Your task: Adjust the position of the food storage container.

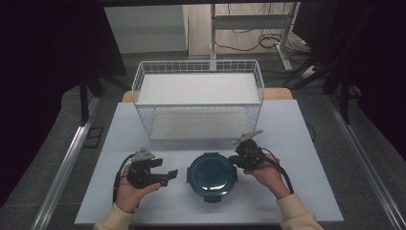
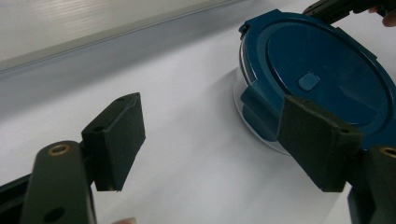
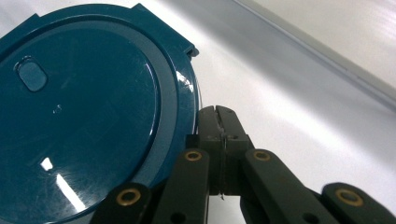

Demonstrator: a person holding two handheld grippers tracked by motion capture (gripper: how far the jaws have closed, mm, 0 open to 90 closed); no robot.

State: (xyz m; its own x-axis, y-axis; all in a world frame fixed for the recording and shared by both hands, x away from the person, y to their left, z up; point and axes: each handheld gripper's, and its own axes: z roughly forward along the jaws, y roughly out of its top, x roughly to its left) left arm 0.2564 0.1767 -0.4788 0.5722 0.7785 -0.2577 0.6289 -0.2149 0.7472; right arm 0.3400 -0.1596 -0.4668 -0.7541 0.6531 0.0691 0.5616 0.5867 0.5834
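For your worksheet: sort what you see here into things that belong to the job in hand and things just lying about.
In the job:
- round blue-lidded container
- left claw, open beside it
- right claw, shut at the lid's rim

Lying about:
- white wire basket
- table
- cables on the floor

The container [image 3: 88,116] runs off the right gripper view's left and bottom edges.
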